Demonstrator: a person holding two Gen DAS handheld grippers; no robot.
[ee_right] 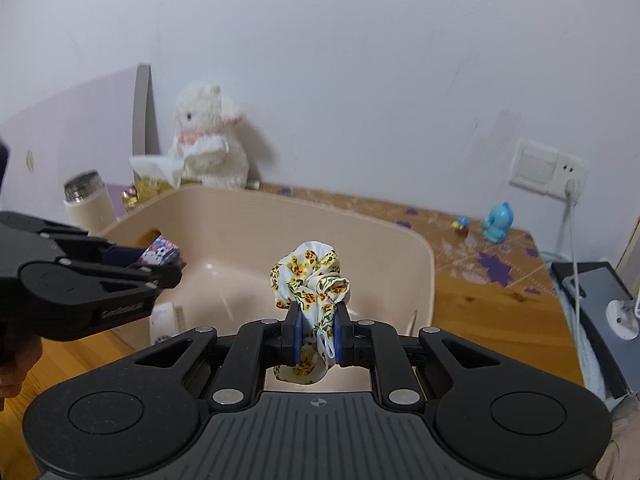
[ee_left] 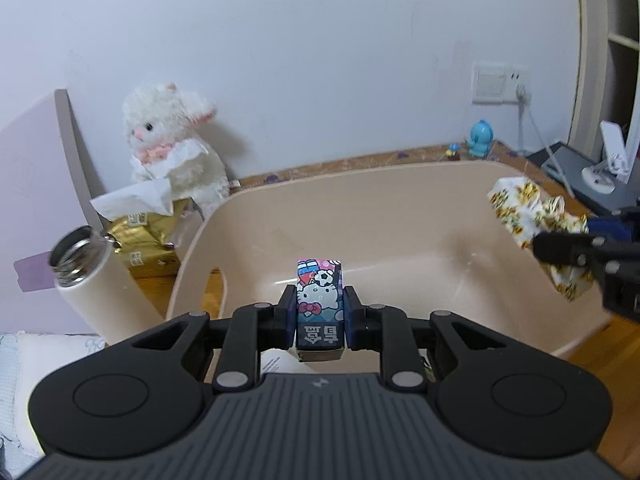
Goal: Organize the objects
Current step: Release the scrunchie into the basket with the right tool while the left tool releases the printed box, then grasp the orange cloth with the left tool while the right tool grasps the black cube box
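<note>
My left gripper [ee_left: 319, 304] is shut on a small Hello Kitty box [ee_left: 320, 300] and holds it above the near side of a beige plastic basin [ee_left: 360, 184]. My right gripper [ee_right: 316, 320] is shut on a floral cloth scrunchie [ee_right: 308, 272] and holds it over the basin's near rim [ee_right: 424, 256]. The scrunchie also shows in the left wrist view [ee_left: 532, 216] at the right, with the right gripper [ee_left: 548, 240] behind it. The left gripper [ee_right: 160, 268] and the box [ee_right: 160, 254] show at the left of the right wrist view. I see nothing lying in the basin.
A white plush rabbit [ee_left: 172, 140] sits against the wall behind a gold tissue pack [ee_left: 148, 236]. An open white flask [ee_left: 92, 280] stands left of the basin. A blue toy figure [ee_right: 498, 228], a wall socket with cable [ee_right: 548, 168] and a dark device [ee_right: 592, 300] are at the right on the wooden table.
</note>
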